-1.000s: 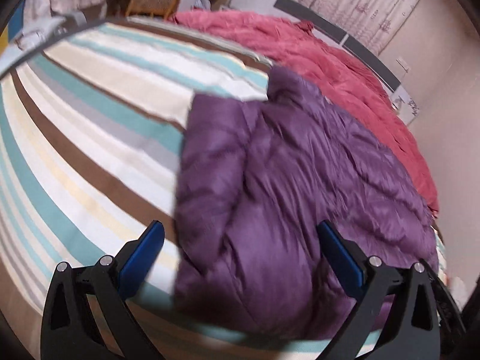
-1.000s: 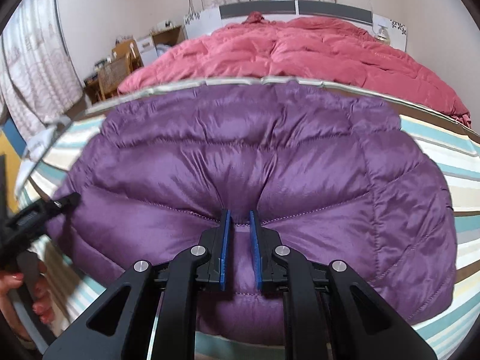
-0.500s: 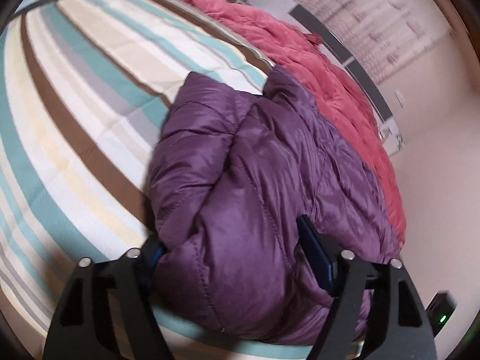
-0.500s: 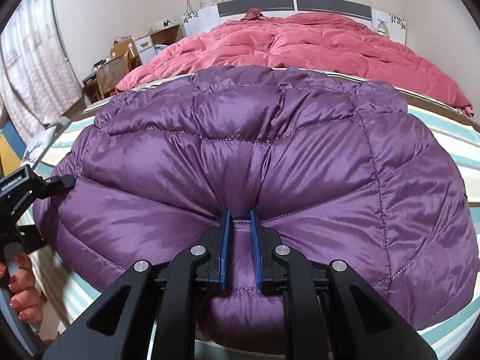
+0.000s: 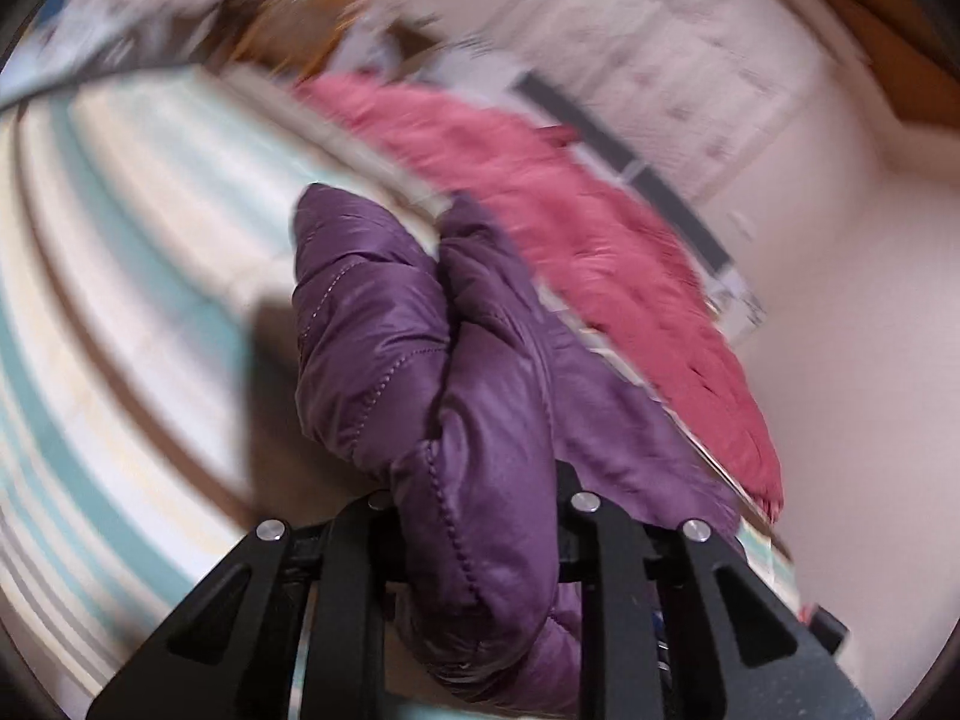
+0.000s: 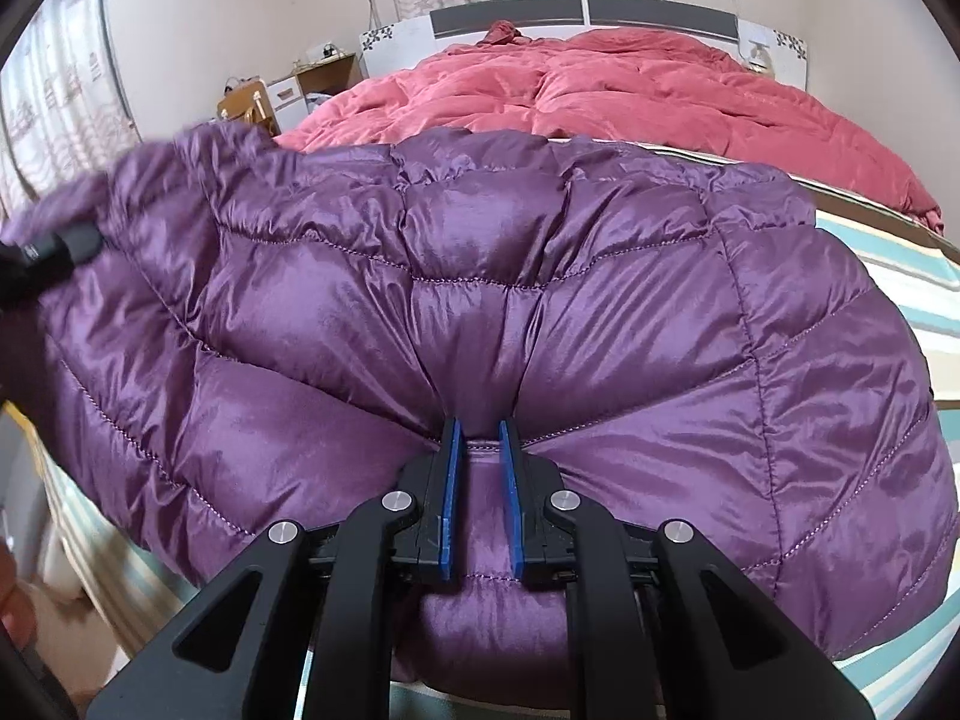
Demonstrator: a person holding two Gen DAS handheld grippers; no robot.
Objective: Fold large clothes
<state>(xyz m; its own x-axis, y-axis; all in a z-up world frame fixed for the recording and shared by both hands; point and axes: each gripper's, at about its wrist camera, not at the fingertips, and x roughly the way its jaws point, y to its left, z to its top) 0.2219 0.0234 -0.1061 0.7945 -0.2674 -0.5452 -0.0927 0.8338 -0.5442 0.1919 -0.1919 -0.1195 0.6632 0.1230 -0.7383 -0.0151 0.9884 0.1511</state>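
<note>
A purple quilted down jacket (image 6: pixel 540 300) lies on a striped bed sheet (image 6: pixel 900 276). My right gripper (image 6: pixel 479 450) is shut on a pinched fold at the jacket's near edge, its blue pads pressing the fabric. My left gripper (image 5: pixel 474 516) is shut on a thick bunch of the same jacket (image 5: pixel 420 360) and holds it lifted above the striped sheet (image 5: pixel 120 300); its pads are hidden by the fabric. The left gripper's black tip shows in the right wrist view (image 6: pixel 66 246) at the jacket's raised left end.
A crumpled red duvet (image 6: pixel 630 84) covers the far half of the bed, against the headboard (image 6: pixel 582 12). A wooden chair (image 6: pixel 246 105) and a small cabinet (image 6: pixel 318 75) stand at the back left. Curtains hang behind.
My left gripper has closed on the jacket's left side and lifted it up off the sheet. My right gripper keeps its hold, and the jacket has bunched higher toward it.
</note>
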